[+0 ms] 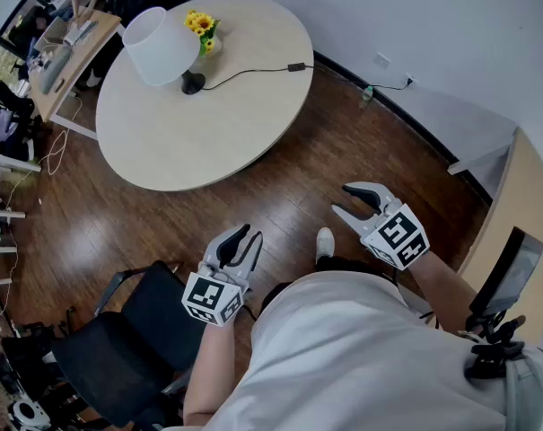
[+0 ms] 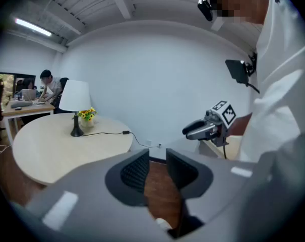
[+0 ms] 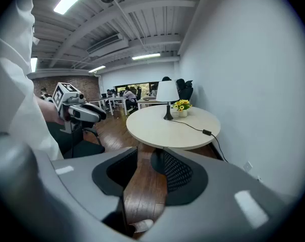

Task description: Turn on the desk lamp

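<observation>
The desk lamp (image 1: 161,36), with a white shade and black base, stands unlit at the far side of a round beige table (image 1: 190,133). Its black cord carries an inline switch (image 1: 295,66) near the table's right edge. In the left gripper view the lamp (image 2: 75,97) is far off at the left; in the right gripper view the lamp (image 3: 167,92) is ahead at the centre. My left gripper (image 1: 249,233) and right gripper (image 1: 345,197) hang over the wooden floor, well short of the table. Both are open and hold nothing.
A small vase of yellow flowers (image 1: 202,27) stands beside the lamp. A black office chair (image 1: 118,330) sits at my lower left. Desks with people (image 1: 65,34) lie beyond the table. A wall socket (image 1: 380,59) and a wooden desk (image 1: 522,196) are on the right.
</observation>
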Available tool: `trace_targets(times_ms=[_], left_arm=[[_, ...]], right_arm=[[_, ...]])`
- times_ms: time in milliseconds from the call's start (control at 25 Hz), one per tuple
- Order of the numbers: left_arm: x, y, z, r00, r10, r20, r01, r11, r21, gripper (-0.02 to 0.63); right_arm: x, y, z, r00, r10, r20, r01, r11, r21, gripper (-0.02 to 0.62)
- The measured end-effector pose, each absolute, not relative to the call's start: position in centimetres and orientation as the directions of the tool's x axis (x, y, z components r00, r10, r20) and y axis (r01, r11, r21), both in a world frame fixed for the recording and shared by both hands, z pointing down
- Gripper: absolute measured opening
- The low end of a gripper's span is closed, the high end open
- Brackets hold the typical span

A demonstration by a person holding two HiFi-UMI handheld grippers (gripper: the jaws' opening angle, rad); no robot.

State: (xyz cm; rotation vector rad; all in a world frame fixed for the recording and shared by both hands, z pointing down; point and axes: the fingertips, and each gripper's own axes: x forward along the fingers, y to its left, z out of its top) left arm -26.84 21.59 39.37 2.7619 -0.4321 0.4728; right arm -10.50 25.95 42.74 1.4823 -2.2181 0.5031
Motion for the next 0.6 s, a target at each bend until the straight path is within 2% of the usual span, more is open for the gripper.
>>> trace_targets(times_ms=[280,600], left_arm=[[-20.3,17.4,39.4,0.906,-0.257,0.337,-0.347,-0.906,0.243,0.109],[-18.6,10.7,41.0,0.914,-0.223,0.338,-0.317,-0.913,0.255,0.109]], right_arm=[[-4.6,22.8,43.3,-0.343,-0.771,0.537,-0.926,0.374,-0.054,0.158],[-2.0,16.4,45.5,-0.311,-0.763,0.567,-0.94,0.335,-0.065,0.158]])
